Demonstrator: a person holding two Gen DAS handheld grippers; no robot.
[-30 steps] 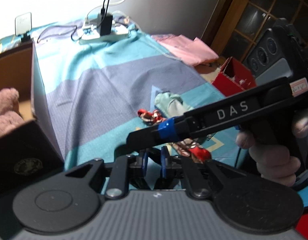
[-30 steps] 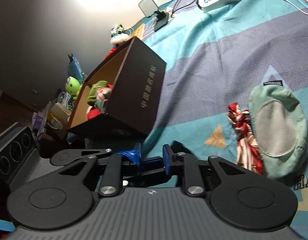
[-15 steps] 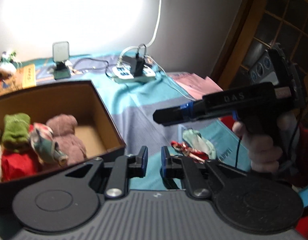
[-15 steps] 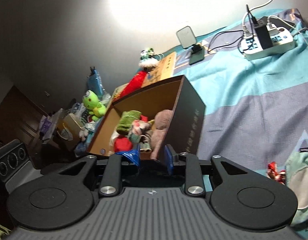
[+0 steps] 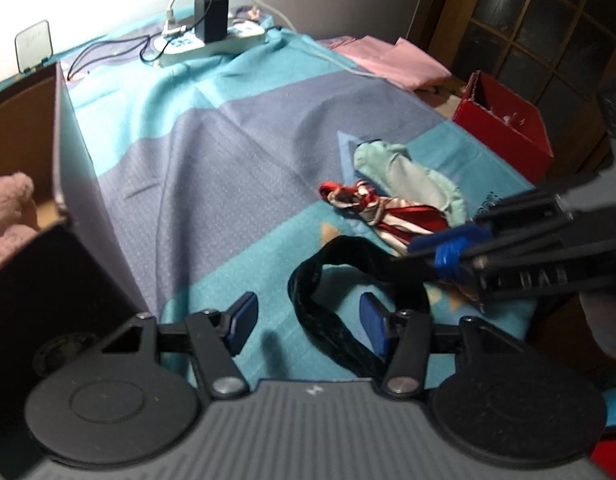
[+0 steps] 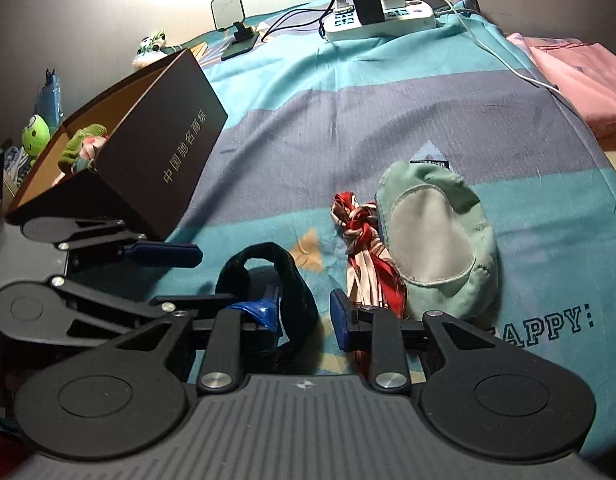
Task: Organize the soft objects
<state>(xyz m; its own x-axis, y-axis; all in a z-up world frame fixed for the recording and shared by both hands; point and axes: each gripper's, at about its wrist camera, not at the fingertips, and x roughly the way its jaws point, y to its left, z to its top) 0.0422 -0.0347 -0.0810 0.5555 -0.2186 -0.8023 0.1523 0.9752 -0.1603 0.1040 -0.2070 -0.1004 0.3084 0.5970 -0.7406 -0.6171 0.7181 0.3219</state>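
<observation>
Left wrist view gives us our left gripper with its jaws opening wide above the blanket; the dark headband loops between the blue pads, which do not press on it. Our right gripper reaches in from the right edge, its tip at the headband's far side. In the right wrist view that gripper is opening too, jaws parted a little; the headband drapes over the left pad and lies in the gap, unpinched. Just beyond, toward the blanket's right edge, the red-and-white scarf touches the mint cap. The brown box stands at the left edge with soft toys inside. A power strip sits at the far edge.
</observation>
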